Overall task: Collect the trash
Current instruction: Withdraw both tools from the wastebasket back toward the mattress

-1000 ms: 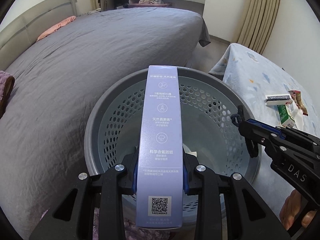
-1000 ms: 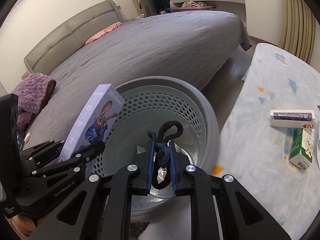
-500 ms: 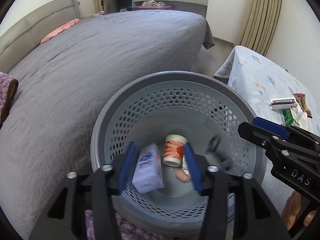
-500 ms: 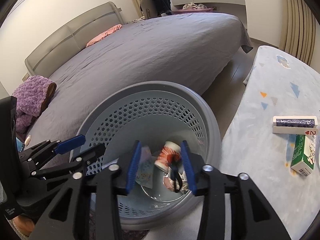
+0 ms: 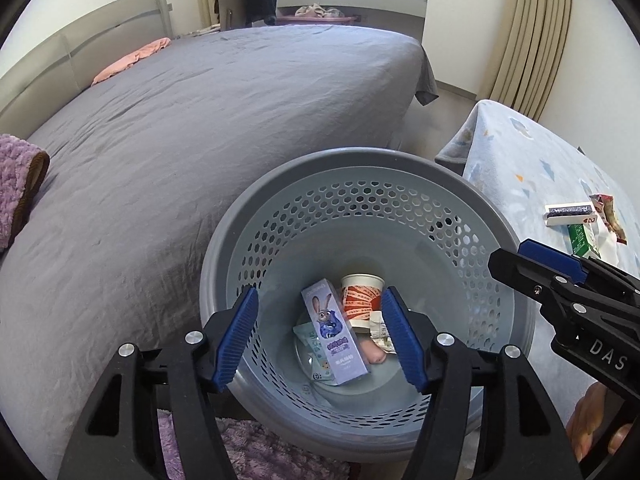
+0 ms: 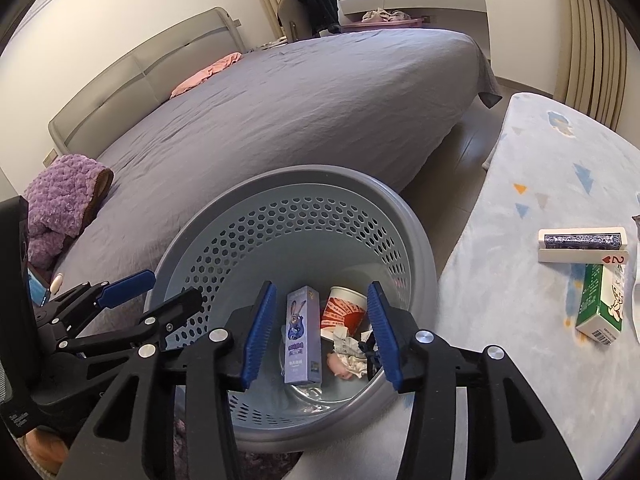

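A grey perforated basket [image 5: 280,184] stands on the floor between the bed and the table; it also shows in the right wrist view [image 6: 416,232]. In it lie a purple toothpaste box [image 5: 334,334] [image 6: 302,332], a red-and-white paper cup [image 5: 360,300] [image 6: 344,310], crumpled paper [image 6: 350,350] and a black hair tie [image 6: 370,346]. My left gripper [image 5: 318,338] is open and empty above the basket. My right gripper [image 6: 322,334] is open and empty above it too. On the table lie a green carton [image 6: 602,306] and a card box [image 6: 582,244].
A bed with a grey cover [image 5: 200,112] fills the left and back. A table with a pale blue cloth [image 6: 532,216] is at the right. A purple fluffy item [image 6: 60,204] lies on the bed. A purple rug [image 5: 256,452] lies under the basket.
My left gripper opened and the toothpaste box dropped into the basket. My right gripper opened and the black hair tie fell in. Both grippers rose a little.
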{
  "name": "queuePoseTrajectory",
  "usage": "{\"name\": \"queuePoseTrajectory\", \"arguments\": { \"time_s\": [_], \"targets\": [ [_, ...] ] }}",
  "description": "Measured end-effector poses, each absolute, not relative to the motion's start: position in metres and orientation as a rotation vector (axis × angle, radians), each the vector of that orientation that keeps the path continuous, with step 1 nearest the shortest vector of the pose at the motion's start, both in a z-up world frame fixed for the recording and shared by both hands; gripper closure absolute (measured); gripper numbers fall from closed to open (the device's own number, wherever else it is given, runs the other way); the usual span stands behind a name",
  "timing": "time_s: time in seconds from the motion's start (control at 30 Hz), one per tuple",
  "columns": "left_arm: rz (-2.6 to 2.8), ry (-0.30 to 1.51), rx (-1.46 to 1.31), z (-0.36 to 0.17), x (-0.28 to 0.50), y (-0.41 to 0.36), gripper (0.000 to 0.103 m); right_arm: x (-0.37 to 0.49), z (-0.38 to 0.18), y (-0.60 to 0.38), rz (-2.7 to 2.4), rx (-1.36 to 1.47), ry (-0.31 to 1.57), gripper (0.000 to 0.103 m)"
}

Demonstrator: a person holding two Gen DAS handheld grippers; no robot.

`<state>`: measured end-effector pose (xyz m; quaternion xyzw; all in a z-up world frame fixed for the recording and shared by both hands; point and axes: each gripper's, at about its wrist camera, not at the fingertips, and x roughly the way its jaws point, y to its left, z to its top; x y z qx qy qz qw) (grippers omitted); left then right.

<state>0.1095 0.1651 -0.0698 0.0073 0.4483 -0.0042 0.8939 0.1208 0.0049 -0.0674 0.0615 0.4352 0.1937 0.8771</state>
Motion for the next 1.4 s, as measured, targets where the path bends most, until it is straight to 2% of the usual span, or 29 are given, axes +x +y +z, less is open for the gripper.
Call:
{"name": "queuePoseTrajectory", "arguments": {
  "time_s": [0.23,0.97,1.4],
  "targets": [
    [0.005,0.921,0.016,-0.065,0.105,0.168,0.038,0.118,-0.066,0.004,0.391,0.129,0.907,0.056],
    [0.029,0.894,0.032,-0.049,0.086,0.161,0.025,0.099,-0.060,-0.011,0.370,0.146,0.899,0.051],
    [-0.002,0.865,0.024,-0.028,0.071,0.145,0.022,0.077,-0.045,-0.042,0.322,0.169,0.882,0.046]
  ]
}}
